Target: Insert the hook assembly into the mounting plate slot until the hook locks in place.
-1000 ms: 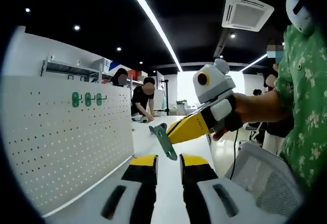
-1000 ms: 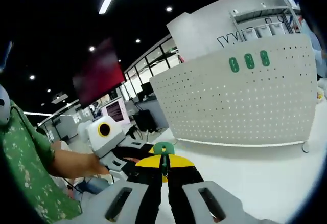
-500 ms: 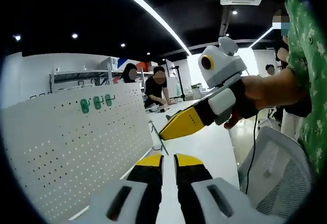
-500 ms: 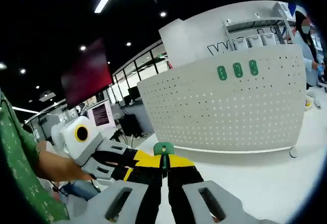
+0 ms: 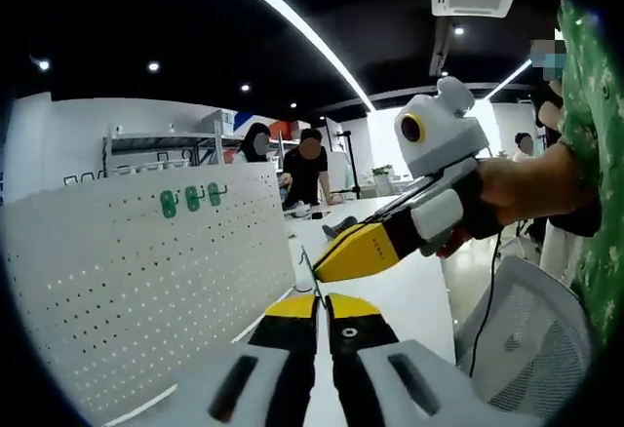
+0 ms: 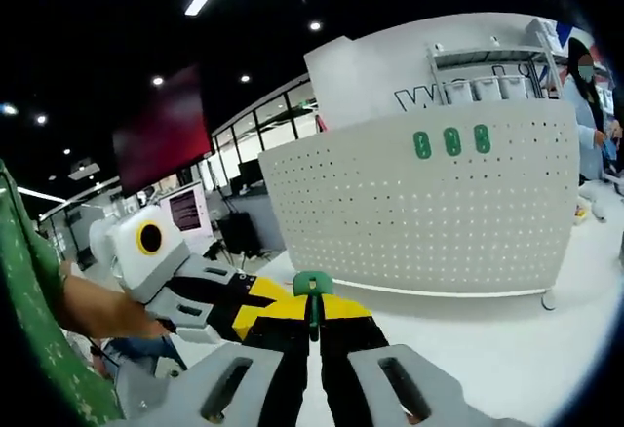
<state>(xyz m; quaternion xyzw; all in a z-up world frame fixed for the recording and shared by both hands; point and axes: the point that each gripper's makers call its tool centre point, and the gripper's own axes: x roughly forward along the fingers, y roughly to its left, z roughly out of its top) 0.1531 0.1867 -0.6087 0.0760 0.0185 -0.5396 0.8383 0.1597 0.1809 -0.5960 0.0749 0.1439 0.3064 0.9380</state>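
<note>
A white pegboard mounting plate [image 5: 146, 291] stands upright on the table at the left, with three green hooks [image 5: 190, 198] near its top. My left gripper [image 5: 322, 302] rises from the bottom, jaws closed with nothing seen between them. My right gripper [image 5: 317, 269] reaches in from the right, shut on a thin green hook assembly [image 5: 310, 273] just above the left jaw tips. In the right gripper view, the right gripper [image 6: 312, 308] pinches the green hook [image 6: 312, 289], well short of the pegboard [image 6: 429, 217] and its hooks [image 6: 450, 141]. The left gripper [image 6: 252, 302] lies just left of it.
The white table [image 5: 419, 295] runs past the pegboard. A grey mesh chair [image 5: 526, 339] stands at the right. People work at the table's far end [image 5: 310, 169]. A shelf rack [image 6: 487, 57] stands behind the pegboard, and monitors [image 6: 185, 214] stand at the left.
My left gripper's jaws have closed from wide apart to together. The right gripper with the hook stays just above them, and the hook now shows edge-on.
</note>
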